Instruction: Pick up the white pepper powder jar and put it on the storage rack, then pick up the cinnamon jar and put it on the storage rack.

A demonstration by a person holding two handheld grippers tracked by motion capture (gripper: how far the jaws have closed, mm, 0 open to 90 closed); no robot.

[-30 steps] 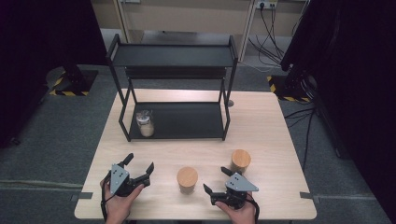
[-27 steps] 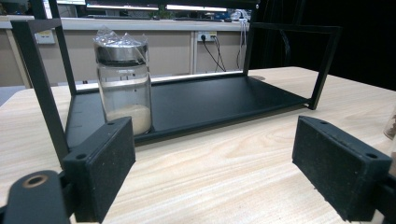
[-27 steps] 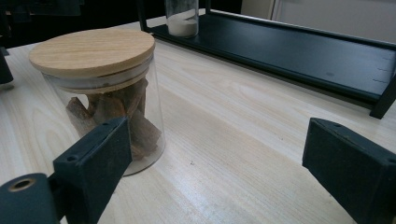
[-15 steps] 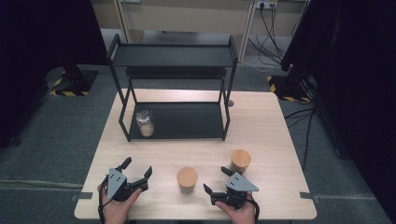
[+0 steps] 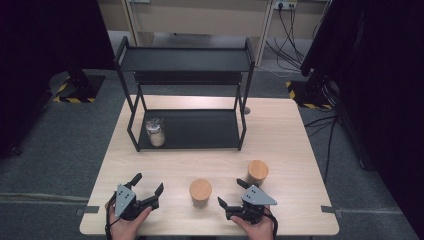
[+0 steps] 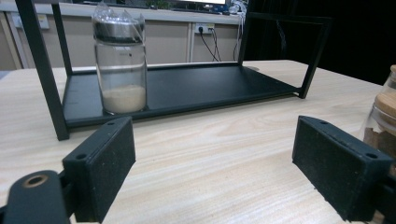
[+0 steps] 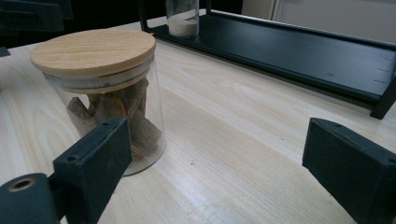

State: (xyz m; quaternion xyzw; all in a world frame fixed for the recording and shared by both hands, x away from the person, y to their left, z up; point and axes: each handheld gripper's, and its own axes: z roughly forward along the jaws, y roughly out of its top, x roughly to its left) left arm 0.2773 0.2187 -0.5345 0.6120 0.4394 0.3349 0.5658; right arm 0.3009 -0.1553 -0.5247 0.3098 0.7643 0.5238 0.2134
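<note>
A black two-tier rack [image 5: 185, 90] stands at the back of the wooden table [image 5: 290, 135]. On its lower shelf [image 6: 187, 88] is a glass jar of pale powder [image 5: 155, 132] [image 6: 119, 60] [image 7: 183, 16]. Two glass jars with wooden lids stand near the front: one in the middle [image 5: 200, 192] [image 7: 100, 93] holding brown pieces, one farther right [image 5: 258, 172]. My left gripper [image 5: 148, 184] [image 6: 219, 172] is open and empty, left of the middle jar [image 6: 383, 121]. My right gripper [image 5: 230, 192] [image 7: 219, 172] is open and empty, just right of that jar.
The rack's black posts [image 6: 39, 70] rise from the table on either side of the lower shelf [image 7: 289, 51]. Bare wood lies between the rack and the jars. Grey floor and cables [image 5: 290, 20] surround the table.
My left gripper has drawn back slightly toward the table's front edge. The right gripper and the jars have stayed put.
</note>
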